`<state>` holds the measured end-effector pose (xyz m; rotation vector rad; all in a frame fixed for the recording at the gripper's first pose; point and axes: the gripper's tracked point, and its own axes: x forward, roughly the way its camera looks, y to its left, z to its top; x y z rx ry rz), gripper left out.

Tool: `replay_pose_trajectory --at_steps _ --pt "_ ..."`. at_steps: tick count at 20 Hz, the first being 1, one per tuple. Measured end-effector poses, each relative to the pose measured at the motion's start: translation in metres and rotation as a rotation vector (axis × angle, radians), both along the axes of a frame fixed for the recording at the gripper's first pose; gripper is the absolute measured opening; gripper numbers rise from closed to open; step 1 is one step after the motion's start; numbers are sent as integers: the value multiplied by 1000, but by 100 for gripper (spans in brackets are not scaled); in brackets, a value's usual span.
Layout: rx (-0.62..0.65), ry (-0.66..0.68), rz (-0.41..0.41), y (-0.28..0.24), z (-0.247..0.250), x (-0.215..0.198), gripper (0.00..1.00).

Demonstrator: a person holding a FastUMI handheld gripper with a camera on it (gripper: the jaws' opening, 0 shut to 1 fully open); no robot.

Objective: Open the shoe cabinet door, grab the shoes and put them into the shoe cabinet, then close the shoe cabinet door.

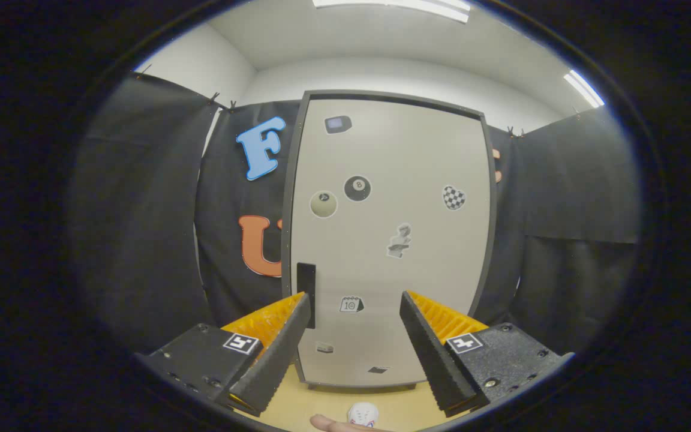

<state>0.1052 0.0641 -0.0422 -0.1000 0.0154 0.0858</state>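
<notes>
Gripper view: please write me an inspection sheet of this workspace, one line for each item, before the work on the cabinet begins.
Surface: light wooden table top, bare between the fingers.
Job's things: shoe cabinet stands upright beyond the fingers, its door shut; a dark vertical handle sits by the door's left edge, just ahead of the left finger. A small white shoe-like thing lies near the camera; too little of it shows to be sure.
Clutter: stickers on the door, among them a black ball sticker.
Grippers: gripper open, fingers apart, holding nothing.
Cables: nothing seen.
Surroundings: black cloth wall on both sides, white ceiling with a strip light; a fingertip at the near edge.
</notes>
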Motion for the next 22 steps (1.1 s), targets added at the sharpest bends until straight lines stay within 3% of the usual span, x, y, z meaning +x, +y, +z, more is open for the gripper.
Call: replay_pose_trajectory --at_steps 10,15,22 --pt "51 121 89 56 -44 90 98" --pt "26 154 63 66 -58 122 92" --pt "40 170 70 74 -67 133 49"
